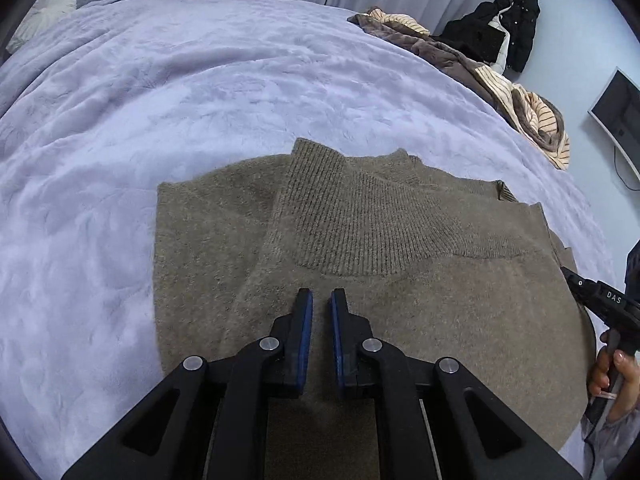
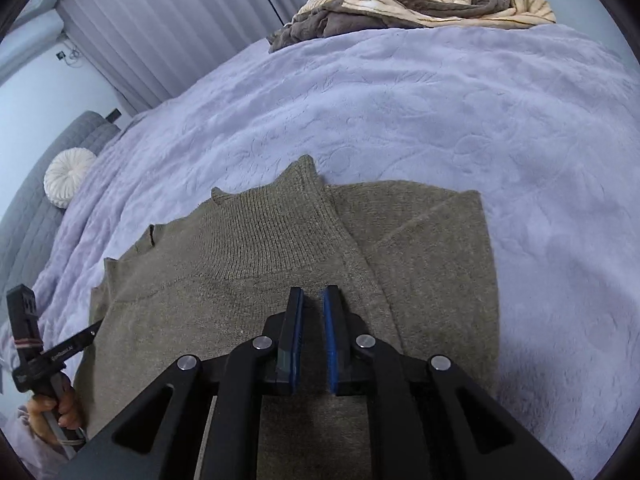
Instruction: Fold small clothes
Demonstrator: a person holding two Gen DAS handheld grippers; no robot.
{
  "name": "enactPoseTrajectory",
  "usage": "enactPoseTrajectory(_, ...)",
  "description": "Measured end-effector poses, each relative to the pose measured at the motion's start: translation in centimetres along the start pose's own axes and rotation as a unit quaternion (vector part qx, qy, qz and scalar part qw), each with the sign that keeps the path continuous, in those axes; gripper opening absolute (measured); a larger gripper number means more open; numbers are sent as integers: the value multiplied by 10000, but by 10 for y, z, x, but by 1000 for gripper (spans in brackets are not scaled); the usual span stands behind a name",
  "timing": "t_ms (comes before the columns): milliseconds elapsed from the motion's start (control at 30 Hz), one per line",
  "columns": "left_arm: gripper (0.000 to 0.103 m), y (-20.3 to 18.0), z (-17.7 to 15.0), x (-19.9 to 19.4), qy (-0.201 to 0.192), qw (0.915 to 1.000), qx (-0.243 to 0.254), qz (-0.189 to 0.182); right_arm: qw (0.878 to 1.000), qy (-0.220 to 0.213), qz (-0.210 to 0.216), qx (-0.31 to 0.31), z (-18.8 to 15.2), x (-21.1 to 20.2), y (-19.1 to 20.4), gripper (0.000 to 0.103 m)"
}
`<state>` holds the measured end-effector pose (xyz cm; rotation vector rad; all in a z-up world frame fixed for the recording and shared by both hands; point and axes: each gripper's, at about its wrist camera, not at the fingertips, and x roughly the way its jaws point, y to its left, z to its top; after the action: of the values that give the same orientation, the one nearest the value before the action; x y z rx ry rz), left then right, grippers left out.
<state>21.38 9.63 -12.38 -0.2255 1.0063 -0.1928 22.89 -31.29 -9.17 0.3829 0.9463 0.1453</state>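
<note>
Both tongs (image 1: 321,294) (image 2: 313,291) nearly closed over the sweater (image 1: 400,280), seemingly gripping nothing.

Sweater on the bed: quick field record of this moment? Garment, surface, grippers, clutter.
garment: brown knit sweater, lying flat, ribbed part folded over on top
surface: lavender plush blanket
left gripper: shut, nothing between the pads, over the sweater
right gripper: shut, nothing between the pads, over the sweater
clutter: striped and brown bedding heap at far edge

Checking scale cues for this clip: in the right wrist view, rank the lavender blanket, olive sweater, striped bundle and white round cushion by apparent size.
1. lavender blanket
2. olive sweater, nearer the camera, so it looks larger
3. striped bundle
4. white round cushion
</note>
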Motion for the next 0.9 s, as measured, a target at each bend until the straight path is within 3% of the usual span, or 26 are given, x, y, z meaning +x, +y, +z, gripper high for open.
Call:
enactPoseTrajectory(33,11,4,-1,-5,24,10000,3,45,9998,-34,-191,26,0,-6,-5,8)
enactPoseTrajectory(133,11,18,-5,-23,104,9997,-17,229,9998,54,-183,87,-3,-18,-12,10)
enactPoseTrajectory(233,11,20,-15,-48,140,9996,-74,232,9990,136,-416,96,-14,-38,-6,24)
enactPoseTrajectory(367,11,9,-44,-75,135,9999,56,-45,9999,140,-82,-57,-43,-69,13,26)
enactPoseTrajectory(467,11,2,-71,-78,323,9993,180,97,9992,293,-112,-268,-70,-80,26,26)
enactPoseTrajectory(600,11,14,-103,-74,471,9987,-108,138,9979,527,-255,-268,-106,-85,23,25)
enactPoseTrajectory(900,11,23,-118,-102,316,9981,-521,126,9983,448,-104,345,-126,-107,2,26)
